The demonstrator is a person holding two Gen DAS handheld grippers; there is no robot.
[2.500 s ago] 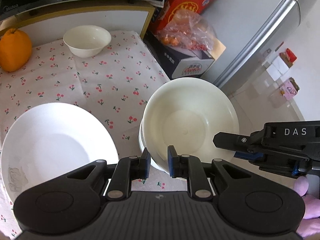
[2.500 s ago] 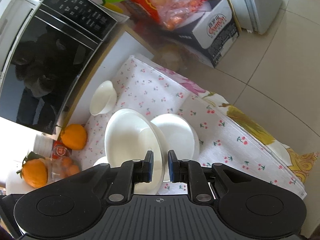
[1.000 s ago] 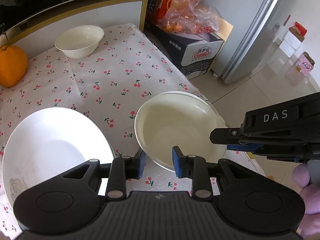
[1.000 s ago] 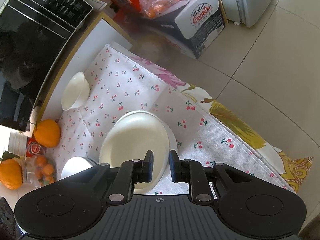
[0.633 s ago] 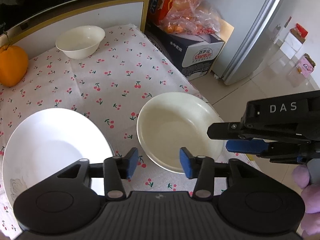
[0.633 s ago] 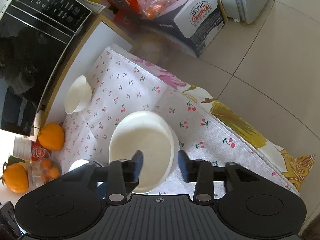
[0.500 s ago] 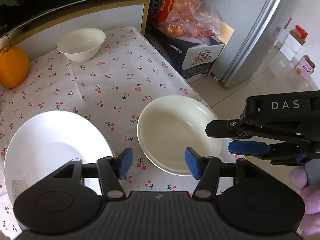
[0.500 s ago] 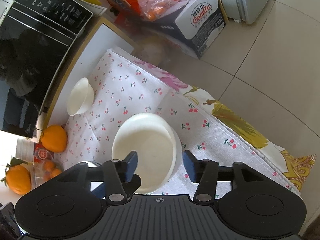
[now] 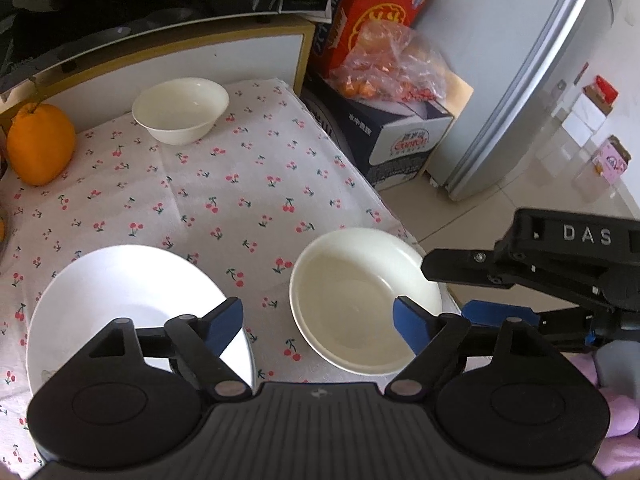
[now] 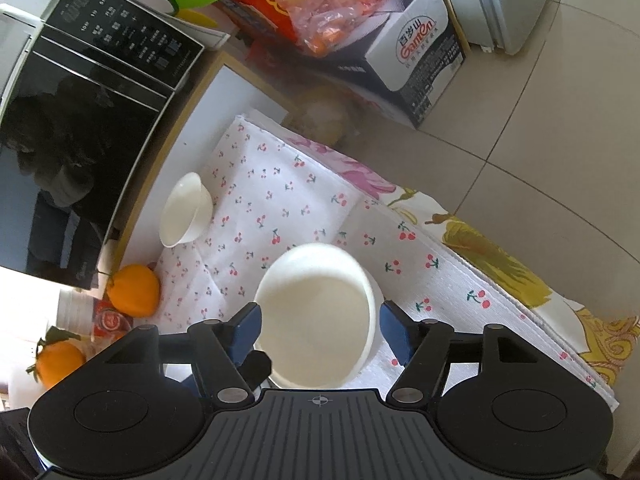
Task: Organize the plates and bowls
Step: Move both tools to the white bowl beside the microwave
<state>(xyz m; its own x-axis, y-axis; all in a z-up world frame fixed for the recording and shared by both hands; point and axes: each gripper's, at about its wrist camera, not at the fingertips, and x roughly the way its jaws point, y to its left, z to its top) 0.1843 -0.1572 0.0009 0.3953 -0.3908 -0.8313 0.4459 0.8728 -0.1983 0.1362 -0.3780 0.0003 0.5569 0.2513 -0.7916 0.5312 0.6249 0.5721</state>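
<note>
Since the earlier frames: both sets of tongs, then nipped on the rim of the deep cream bowl, have just been opening; the bowl now sits free on the cherry-print cloth. EARLIER condition noted for both.

Item 1. Orange fruit (image 9: 40, 148), far left, against the cabinet. Not part of the job.

Item 2. Flat white plate (image 9: 120, 300), near left corner of the cloth (image 9: 224, 184), partly under the left gripper's body.

Item 3. Small bowl (image 9: 181, 110), far edge of the cloth, upright, well apart from the other crockery.

Item 4. Left gripper (image 9: 318, 318), tongs spread wide, nothing pinched; its blue pads straddle the gap between plate and deep bowl, clear of both.

Item 5. Deep bowl (image 9: 366, 300), right side of the cloth near the table's edge, upright. Whether a second piece is nested beneath it cannot be told for certain.

Item 6. Right gripper (image 10: 320, 334), tongs spread to either side of the deep bowl (image 10: 316, 316), pads apparently off the rim.

Handling note, as judgement: the release looks complete, so draw both grippers up and back before turning, lest a pad catch the rim and drag the bowl toward the nearby edge. The small bowl appears the likely next piece; take it by the rim with a firm nip.
</note>
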